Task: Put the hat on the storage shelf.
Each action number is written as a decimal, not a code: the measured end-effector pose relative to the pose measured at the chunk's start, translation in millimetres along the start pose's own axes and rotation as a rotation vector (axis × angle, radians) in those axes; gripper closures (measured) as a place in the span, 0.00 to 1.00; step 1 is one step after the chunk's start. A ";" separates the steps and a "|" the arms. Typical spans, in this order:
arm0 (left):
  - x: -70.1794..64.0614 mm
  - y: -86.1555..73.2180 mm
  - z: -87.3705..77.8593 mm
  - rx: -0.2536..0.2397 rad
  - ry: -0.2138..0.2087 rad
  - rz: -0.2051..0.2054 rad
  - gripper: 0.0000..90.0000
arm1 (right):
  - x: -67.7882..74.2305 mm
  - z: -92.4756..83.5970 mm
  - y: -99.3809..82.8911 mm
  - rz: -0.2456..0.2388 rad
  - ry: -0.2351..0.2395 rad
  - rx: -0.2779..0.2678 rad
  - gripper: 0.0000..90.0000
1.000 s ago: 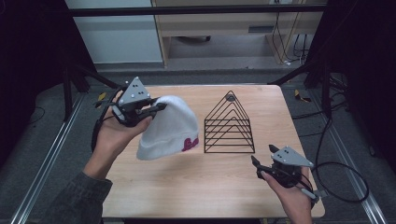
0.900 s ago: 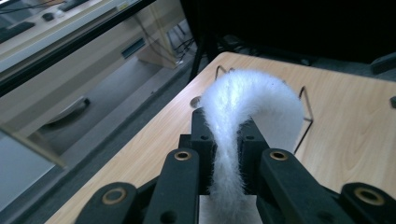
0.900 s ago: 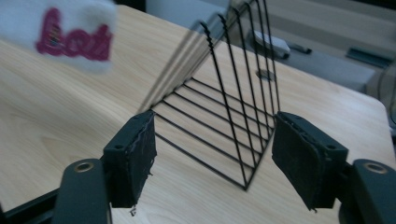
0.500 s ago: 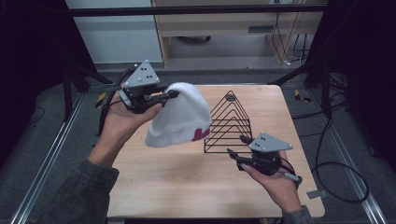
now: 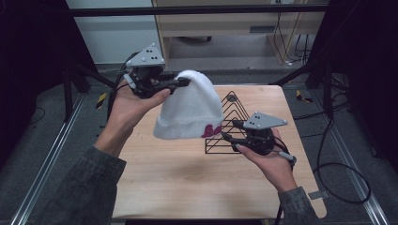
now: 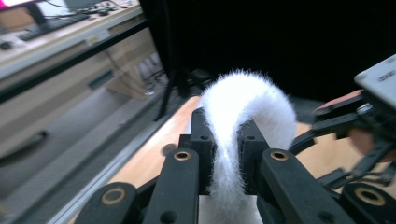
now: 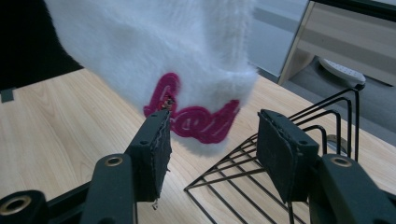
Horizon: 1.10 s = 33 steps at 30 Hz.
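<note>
A white fuzzy hat [image 5: 190, 110] with pink lettering [image 7: 201, 121] hangs in the air above the table. My left gripper [image 5: 183, 83] is shut on the hat's crown, and the fluffy fabric [image 6: 243, 98] is pinched between its jaws [image 6: 226, 135]. My right gripper [image 5: 227, 131] is at the hat's lower right brim, in front of a black wire pyramid rack [image 5: 231, 101]. Its jaws have just been closing and stand apart [image 7: 212, 135]. The brim [image 7: 163, 46] hangs just beyond the pads, which do not press on it.
The wire rack [image 7: 317, 121] stands on the wooden table [image 5: 187, 187] at the back right, just behind my right gripper. Cables trail off the table's right side. A shelf unit stands beyond the far edge.
My left hand has lifted the hat higher and to the right. My right hand has risen and moved left from the table's front right to the hat's brim, its jaws narrowing.
</note>
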<state>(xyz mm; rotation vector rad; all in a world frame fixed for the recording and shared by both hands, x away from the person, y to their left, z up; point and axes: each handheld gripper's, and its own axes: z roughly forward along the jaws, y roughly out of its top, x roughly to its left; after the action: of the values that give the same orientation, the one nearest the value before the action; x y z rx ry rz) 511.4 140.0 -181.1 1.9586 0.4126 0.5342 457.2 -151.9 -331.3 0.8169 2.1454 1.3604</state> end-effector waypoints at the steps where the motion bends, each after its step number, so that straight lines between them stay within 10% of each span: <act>1: 0.1 1.4 1.3 -0.001 -0.004 -0.003 0.90 | -1.2 -0.7 0.9 0.004 0.006 -0.003 0.50; 33: -10.7 19.5 20.6 -0.013 -0.019 0.022 0.90 | -24.1 16.2 14.6 -0.011 0.056 0.027 0.37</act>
<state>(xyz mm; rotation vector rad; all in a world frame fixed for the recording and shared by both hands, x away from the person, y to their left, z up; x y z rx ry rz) 514.4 110.8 -173.3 1.9557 0.3752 0.5308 488.6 -153.6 -322.7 0.7846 2.2117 1.3666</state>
